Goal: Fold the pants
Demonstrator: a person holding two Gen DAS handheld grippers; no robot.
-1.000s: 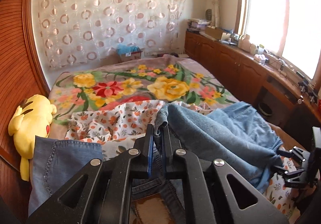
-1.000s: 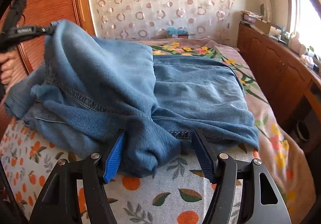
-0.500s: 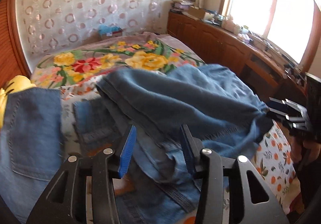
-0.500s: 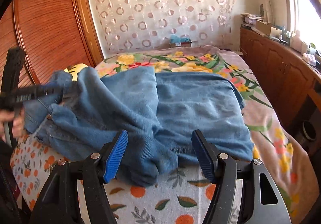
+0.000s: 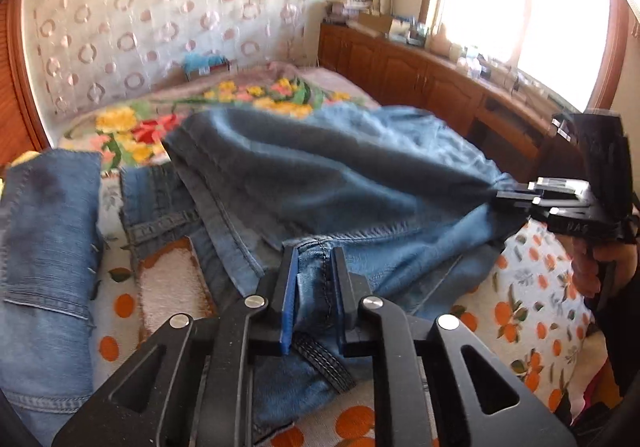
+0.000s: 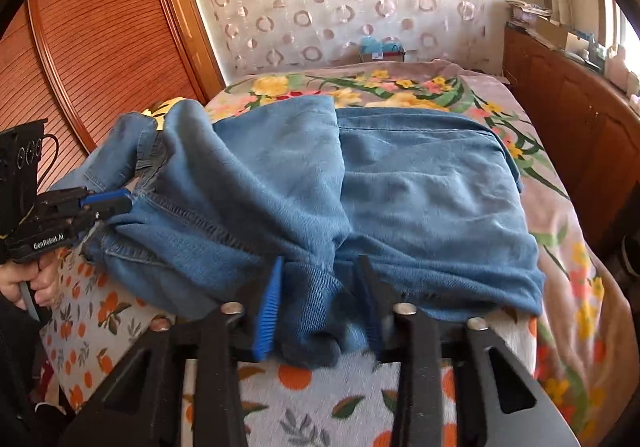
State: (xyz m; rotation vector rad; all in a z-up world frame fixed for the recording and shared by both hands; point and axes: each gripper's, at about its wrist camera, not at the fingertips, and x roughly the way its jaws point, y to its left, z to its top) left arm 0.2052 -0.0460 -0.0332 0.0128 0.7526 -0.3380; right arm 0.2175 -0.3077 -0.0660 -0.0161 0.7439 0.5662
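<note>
1. Left gripper [image 5: 312, 287] and right gripper [image 6: 320, 303], jaws just closing, each pinching a bunched fold of the jeans [image 6: 400, 187].
2. Jeans heaped on the orange-print sheet [image 6: 312, 407] near the bed's front edge.
3. Risk: thick bunches slipping free, leaving skewed layers.
4. Open bedspread [image 6: 400, 87] beyond; cabinets [image 6: 580, 119] rightward.

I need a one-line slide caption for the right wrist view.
Right gripper, jaws just closing, pinches a fold of the jeans on the bed; left gripper grips their other edge.
</note>
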